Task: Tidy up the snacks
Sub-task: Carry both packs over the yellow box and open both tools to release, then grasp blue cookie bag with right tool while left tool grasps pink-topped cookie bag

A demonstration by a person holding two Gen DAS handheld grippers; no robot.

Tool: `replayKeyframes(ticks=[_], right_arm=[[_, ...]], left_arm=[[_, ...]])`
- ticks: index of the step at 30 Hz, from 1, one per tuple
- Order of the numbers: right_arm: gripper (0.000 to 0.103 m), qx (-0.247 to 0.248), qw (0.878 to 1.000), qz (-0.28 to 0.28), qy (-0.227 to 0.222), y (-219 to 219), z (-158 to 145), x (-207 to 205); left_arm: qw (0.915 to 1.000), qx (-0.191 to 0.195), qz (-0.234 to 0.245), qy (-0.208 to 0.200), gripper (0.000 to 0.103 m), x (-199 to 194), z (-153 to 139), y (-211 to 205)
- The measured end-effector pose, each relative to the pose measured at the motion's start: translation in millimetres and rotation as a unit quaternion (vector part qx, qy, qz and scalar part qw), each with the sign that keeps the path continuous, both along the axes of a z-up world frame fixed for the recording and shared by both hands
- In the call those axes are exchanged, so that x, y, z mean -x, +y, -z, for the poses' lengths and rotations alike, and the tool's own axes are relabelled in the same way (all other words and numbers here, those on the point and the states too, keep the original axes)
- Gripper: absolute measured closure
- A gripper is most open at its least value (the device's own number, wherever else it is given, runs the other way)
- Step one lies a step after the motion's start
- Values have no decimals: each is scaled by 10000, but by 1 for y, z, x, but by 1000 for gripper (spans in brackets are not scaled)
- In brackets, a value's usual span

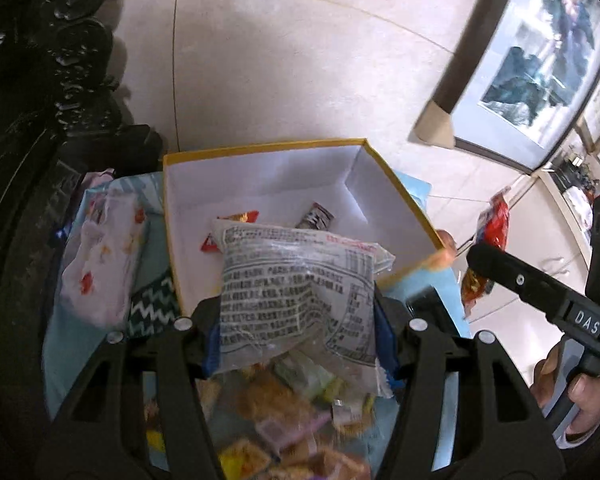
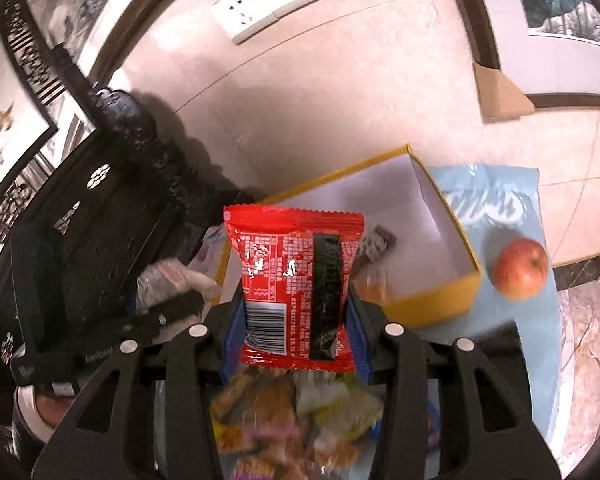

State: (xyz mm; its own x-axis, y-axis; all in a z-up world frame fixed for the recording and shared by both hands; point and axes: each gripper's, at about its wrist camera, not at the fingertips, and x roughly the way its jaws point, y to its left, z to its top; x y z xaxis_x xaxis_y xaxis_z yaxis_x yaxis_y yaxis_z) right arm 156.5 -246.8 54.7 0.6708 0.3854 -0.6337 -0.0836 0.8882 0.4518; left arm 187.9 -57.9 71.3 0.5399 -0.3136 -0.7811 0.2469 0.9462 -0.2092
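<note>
A: On the far left we see dark carved furniture (image 1: pixel 40 128), and beside it a white patterned pouch (image 1: pixel 100 256) lying on the light blue cloth (image 1: pixel 60 340).

B: Yes. Next comes our left gripper (image 1: pixel 300 320). Its blue pads press on both sides of a clear packet with black print (image 1: pixel 300 292), and the packet hangs over the near edge of the yellow box (image 1: pixel 400 188).

A: Inside the box we see a small orange-red packet (image 1: pixel 236 220) and a small dark one (image 1: pixel 316 216) on the white floor. Below the fingers there is a pile of small snacks (image 1: pixel 292 420), but it is blurred, so we cannot tell each kind.

B: Further right, our right gripper (image 2: pixel 296 312) holds a red packet (image 2: pixel 296 280) upright between its pads, barcode at the lower left. It also is in front of the yellow box.

A: And on the far right a red apple (image 2: pixel 520 268) rests on the cloth, just beside the box wall.
</note>
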Motion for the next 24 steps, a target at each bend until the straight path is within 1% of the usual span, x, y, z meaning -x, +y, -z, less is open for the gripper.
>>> replayKeyframes(ticks=[5,8,9,10,11,13,15,17,21,24], right_arm=[[58,189,9994,161,244,-1,28,-46],[57,166,9985,307,418,-1,50,-65],[55,192,9980,375,477,1,54,-69],[43,219,9967,498,598,0,60,-72],[34,227,9957,601,673,0,62,-73],[34,128,9961,721,495,-4,59,-62],[34,213,9969,655,378,-5,55,-49],[33,314,9975,578,261,-9,49,-29],[32,592,9964,537,285,-17,49,8],[31,1047,9926,337,524,-19,70,34]], left_arm=[[9999,-105,-20,97,44,-40,19,-11],[9997,-160,-58,153,41,-59,35,-17],[9997,-166,-91,173,37,-62,39,-17],[9994,-207,-165,217,21,-67,43,-18],[9983,-382,-345,270,14,-70,47,-19],[9978,-501,-405,129,12,-67,47,-18],[9979,-549,-352,22,10,-61,46,-16],[9975,-630,-329,16,10,-53,45,-14],[9973,-661,-324,73,7,-28,43,-4],[9971,-590,-408,247,7,-4,50,9]])
